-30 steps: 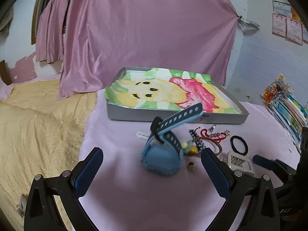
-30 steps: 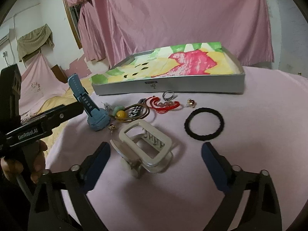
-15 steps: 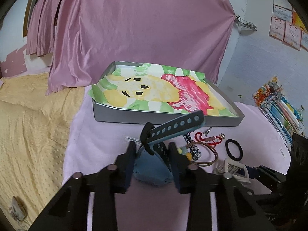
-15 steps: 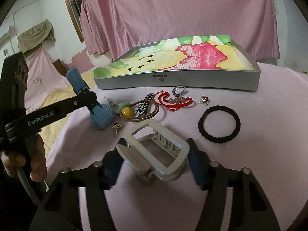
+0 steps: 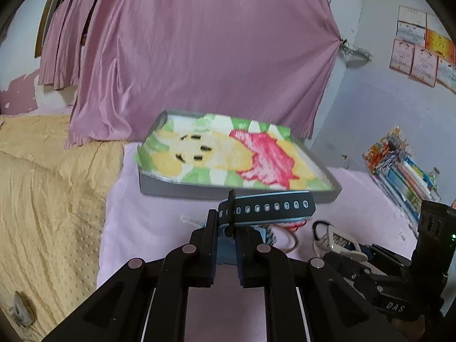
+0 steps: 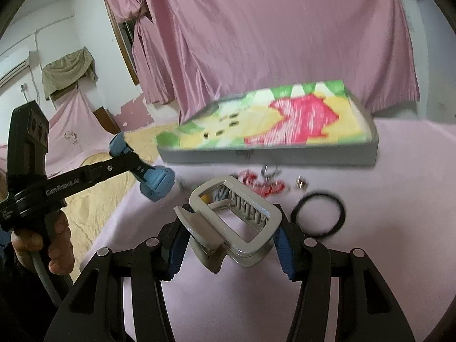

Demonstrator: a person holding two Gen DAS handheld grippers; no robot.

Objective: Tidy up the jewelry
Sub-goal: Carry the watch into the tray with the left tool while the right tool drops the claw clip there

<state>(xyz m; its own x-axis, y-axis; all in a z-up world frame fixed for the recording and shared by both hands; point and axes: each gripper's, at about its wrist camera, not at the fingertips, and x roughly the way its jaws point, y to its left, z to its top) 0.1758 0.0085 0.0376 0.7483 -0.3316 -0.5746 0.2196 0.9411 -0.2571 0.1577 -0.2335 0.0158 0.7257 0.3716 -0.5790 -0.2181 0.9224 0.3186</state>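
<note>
In the left wrist view the left gripper (image 5: pixel 226 245) had its jaws closing, pads pressed on the blue watch (image 5: pixel 266 209), whose holed strap stuck out toward 3 o'clock above the fingers. The tray (image 5: pixel 182 189), lined with a cartoon-print cloth, lay beyond at 12 o'clock on the pink tablecloth (image 5: pixel 148 222). At 3 o'clock the right gripper (image 5: pixel 346 252) held the beige hair claw (image 5: pixel 333 238), with a red bracelet (image 5: pixel 297 223) just behind the watch. A yellow bedspread (image 5: pixel 51 205) filled the 9 o'clock side. In the right wrist view the right gripper (image 6: pixel 229 252) was clamped on the hair claw (image 6: pixel 236 219), its blue pads against both sides. At 9 o'clock a hand (image 6: pixel 42 242) gripped the left gripper (image 6: pixel 136 165), which carried the watch (image 6: pixel 155 182) off the cloth. A black hair tie (image 6: pixel 317 213) lay at 2 o'clock, with the red bracelet (image 6: pixel 265 186) and a small ring (image 6: pixel 302 182) between claw and tray (image 6: pixel 285 159), all blurred
</note>
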